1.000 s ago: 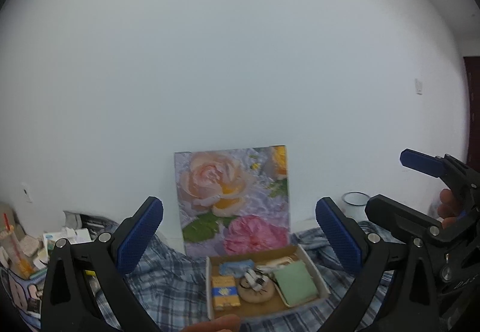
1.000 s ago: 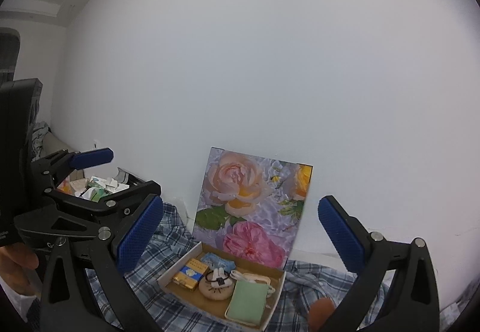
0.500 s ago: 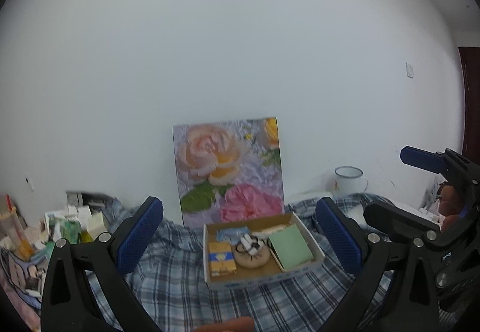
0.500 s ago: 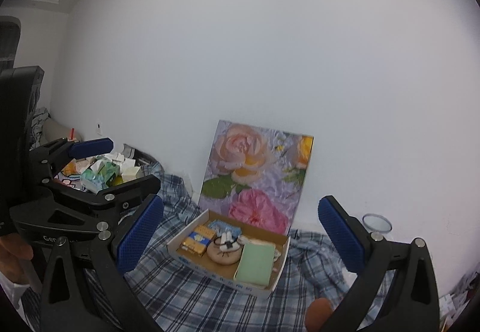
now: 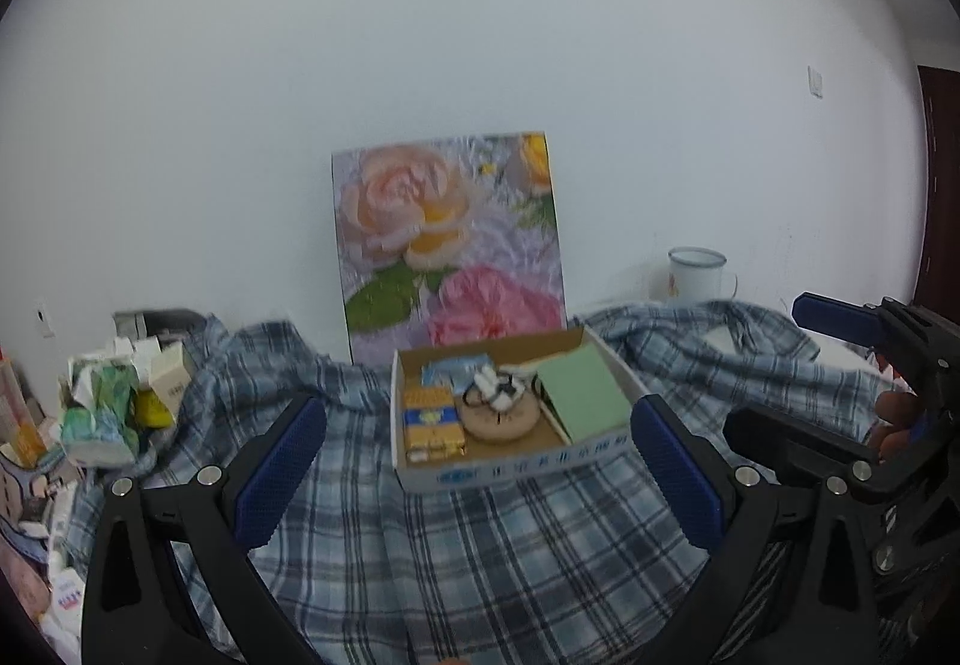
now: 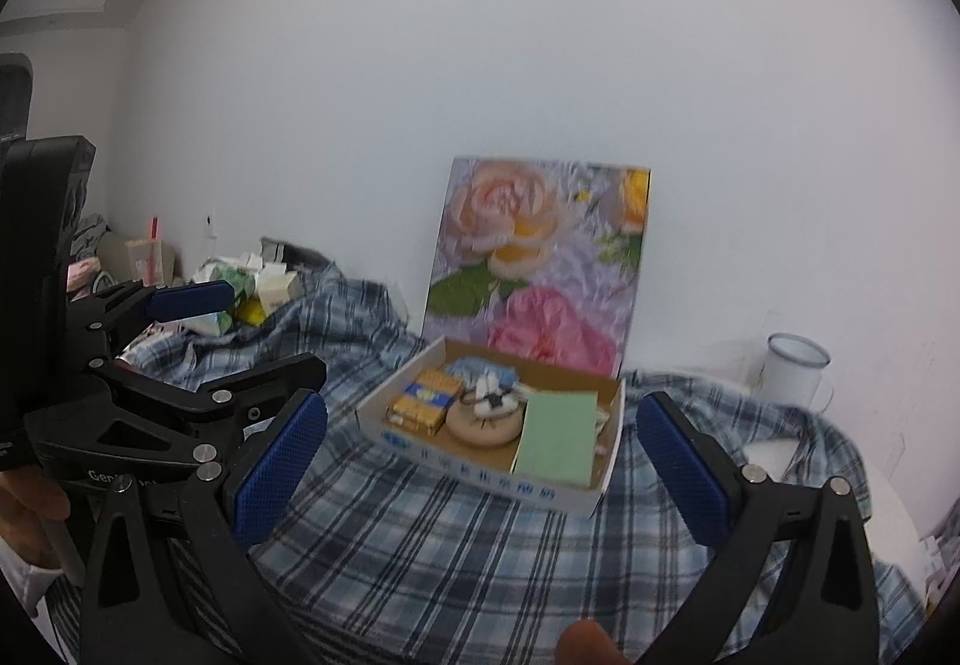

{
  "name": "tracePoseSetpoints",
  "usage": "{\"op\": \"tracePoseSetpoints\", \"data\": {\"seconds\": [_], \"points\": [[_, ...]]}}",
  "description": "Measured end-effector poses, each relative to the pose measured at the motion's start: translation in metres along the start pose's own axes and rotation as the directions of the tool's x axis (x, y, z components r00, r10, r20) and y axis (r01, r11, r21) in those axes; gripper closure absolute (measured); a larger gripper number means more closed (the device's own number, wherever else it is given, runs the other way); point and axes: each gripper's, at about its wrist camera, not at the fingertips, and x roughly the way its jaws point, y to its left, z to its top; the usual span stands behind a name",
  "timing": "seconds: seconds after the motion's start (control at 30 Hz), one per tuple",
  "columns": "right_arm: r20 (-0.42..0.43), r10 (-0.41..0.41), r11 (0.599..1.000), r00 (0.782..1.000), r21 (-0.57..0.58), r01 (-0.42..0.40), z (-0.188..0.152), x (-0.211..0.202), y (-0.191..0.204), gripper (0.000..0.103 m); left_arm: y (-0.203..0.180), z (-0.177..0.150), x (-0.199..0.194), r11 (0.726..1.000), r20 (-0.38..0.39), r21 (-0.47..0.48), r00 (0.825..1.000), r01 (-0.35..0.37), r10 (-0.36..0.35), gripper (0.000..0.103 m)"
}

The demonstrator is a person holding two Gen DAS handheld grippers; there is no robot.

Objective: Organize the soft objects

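A blue plaid shirt lies spread and rumpled over the table. On it rests a shallow cardboard box holding a green pad, a round tan pouch, a yellow-blue packet and a blue wrapper. My left gripper hovers open in front of the box with nothing between its fingers. My right gripper is also open and empty, just short of the box, to the right of the left one.
A flower painting leans on the white wall behind the box. A white enamel mug stands at the back right. A heap of cartons and packets crowds the left edge. A person's fingers hold each gripper.
Both views have tipped downward and come nearer: the box, shirt and painting sit higher and larger in frame, and the mug and left clutter came into view. Both grippers stayed open.
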Motion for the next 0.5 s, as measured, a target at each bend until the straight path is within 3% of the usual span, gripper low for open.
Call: {"op": "tracePoseSetpoints", "data": {"seconds": [0.33,0.43,0.5], "points": [[-0.06,0.013,1.0,0.998,0.016,-0.012,-0.038,0.023,-0.001,0.0,-0.003,-0.047,0.033,1.0,-0.127,0.002,0.992,-0.002,0.002,0.0],[-0.045,0.053,0.998,0.998,0.035,-0.052,-0.039,0.023,-0.003,0.0,-0.007,-0.054,0.038,0.999,-0.144,0.005,0.989,0.039,-0.038,0.0],[-0.059,0.062,0.998,0.996,0.036,-0.06,-0.041,0.026,-0.002,0.0,-0.01,-0.055,0.038,1.0,-0.134,0.02,0.991,-0.001,0.004,0.0]]}}
